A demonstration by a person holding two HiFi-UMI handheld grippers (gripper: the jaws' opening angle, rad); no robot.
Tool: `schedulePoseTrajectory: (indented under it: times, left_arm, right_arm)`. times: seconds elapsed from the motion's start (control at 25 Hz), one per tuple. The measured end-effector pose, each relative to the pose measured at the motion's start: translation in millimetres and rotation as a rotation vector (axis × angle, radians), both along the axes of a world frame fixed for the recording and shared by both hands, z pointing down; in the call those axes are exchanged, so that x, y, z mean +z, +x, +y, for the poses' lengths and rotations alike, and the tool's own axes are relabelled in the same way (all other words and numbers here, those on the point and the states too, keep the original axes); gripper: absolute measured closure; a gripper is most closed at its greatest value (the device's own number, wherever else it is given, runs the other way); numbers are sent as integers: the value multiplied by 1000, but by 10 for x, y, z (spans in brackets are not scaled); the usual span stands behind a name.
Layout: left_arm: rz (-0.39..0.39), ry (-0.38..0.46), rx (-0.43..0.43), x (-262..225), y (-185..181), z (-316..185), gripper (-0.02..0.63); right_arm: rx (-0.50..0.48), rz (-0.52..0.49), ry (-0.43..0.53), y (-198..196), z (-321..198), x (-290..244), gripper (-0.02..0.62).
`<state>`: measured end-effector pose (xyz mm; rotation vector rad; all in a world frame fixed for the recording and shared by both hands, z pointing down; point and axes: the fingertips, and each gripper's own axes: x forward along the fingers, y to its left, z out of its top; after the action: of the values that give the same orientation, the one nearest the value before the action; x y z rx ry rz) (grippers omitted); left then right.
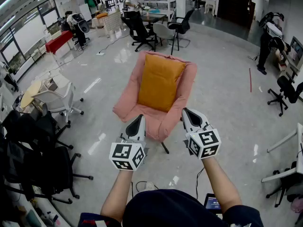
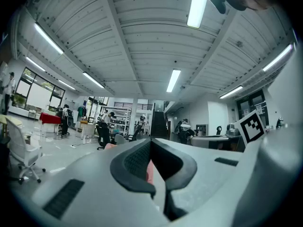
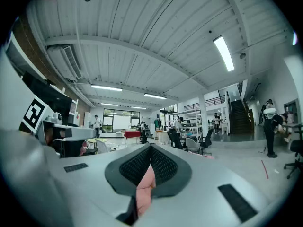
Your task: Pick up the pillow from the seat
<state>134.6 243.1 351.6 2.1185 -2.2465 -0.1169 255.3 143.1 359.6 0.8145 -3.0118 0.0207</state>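
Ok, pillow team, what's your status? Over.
Left gripper and right gripper shut, empty. Orange square pillow untouched on pink fabric armchair. Path ahead clear.

I see the right gripper (image 3: 150,151) pointing level, its 2 jaws closed tip to tip. In the gap below the tips, a piece of the pink seat (image 3: 144,187) shows. A staircase (image 3: 239,119) stands far right.

A pink padded seat (image 1: 166,123) stands on the glossy grey floor (image 1: 222,112), its back toward the far side; an orange pillow (image 1: 160,82) rests against its backrest
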Motion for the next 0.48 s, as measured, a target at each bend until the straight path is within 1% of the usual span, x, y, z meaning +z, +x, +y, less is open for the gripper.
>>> schedulePoseTrajectory:
  times: [0.12,0.48]
  left_arm:
    - [-4,-8,-1,17,29,-10,603]
    - [-6,-21,-10,63,194,-75,603]
  right_arm:
    - [4,4,6,26,-3,5,578]
    - [-33,-6,4,139,-6,23,578]
